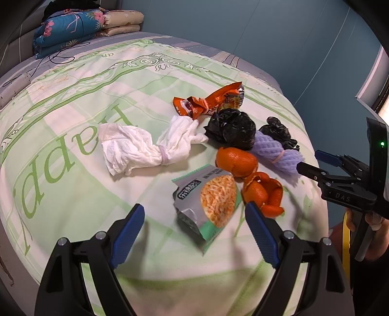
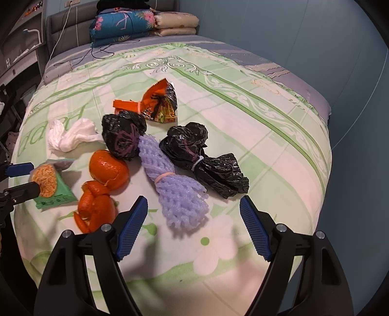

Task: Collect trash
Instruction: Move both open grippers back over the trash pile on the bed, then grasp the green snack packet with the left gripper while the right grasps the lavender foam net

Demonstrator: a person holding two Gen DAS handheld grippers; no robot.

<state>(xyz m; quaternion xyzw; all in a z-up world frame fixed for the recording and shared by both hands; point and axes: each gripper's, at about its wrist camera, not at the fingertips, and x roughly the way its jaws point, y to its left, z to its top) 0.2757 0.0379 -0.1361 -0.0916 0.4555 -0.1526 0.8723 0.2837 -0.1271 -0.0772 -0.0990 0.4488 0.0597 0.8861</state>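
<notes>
Trash lies in a cluster on a green patterned bedspread [image 1: 73,194]. My left gripper [image 1: 194,211] is open just short of a grey-green snack packet [image 1: 209,201], with nothing between its fingers. Around the packet lie orange peel [image 1: 262,192], a tied white tissue [image 1: 145,148], an orange wrapper [image 1: 209,102], a black bag [image 1: 231,128] and purple foam net [image 1: 277,150]. My right gripper [image 2: 193,204] is open, with the near end of the purple foam net [image 2: 180,194] between its tips and the pads apart from it. A second black bag [image 2: 206,160] lies to its right.
Folded quilts [image 2: 143,21] and a black cable [image 2: 102,51] sit at the head of the bed. A blue wall [image 2: 316,36] runs along the far side. The right gripper's fingers [image 1: 325,158] and the hand holding it show at the right edge of the left wrist view.
</notes>
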